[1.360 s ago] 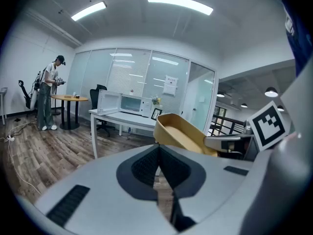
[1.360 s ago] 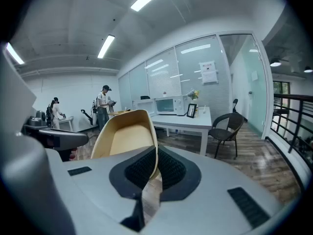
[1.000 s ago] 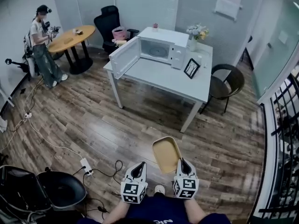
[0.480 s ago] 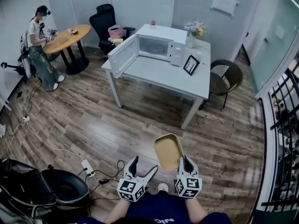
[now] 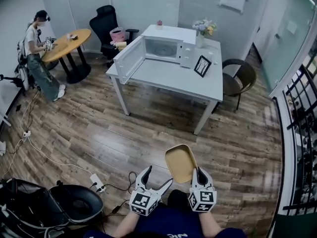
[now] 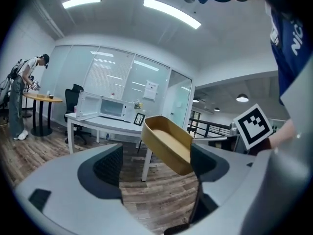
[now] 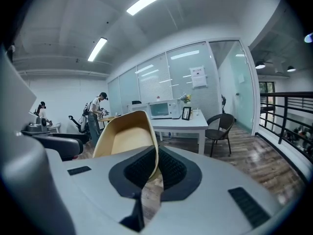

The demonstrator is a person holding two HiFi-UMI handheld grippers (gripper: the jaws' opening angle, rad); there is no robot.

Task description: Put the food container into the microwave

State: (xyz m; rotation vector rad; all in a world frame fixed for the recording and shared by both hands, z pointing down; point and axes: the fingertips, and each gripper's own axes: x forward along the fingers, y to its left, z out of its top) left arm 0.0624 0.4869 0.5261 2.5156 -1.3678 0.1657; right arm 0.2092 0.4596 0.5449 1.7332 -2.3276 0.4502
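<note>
The right gripper (image 5: 198, 173) pinches the container (image 5: 180, 162) by its near rim. The left gripper (image 5: 158, 177) is wide open, empty. The open microwave (image 5: 164, 49) stands far ahead.

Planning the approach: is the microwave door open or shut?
Open. The microwave door stands swung out to the side, leaving the inside in plain view.
</note>
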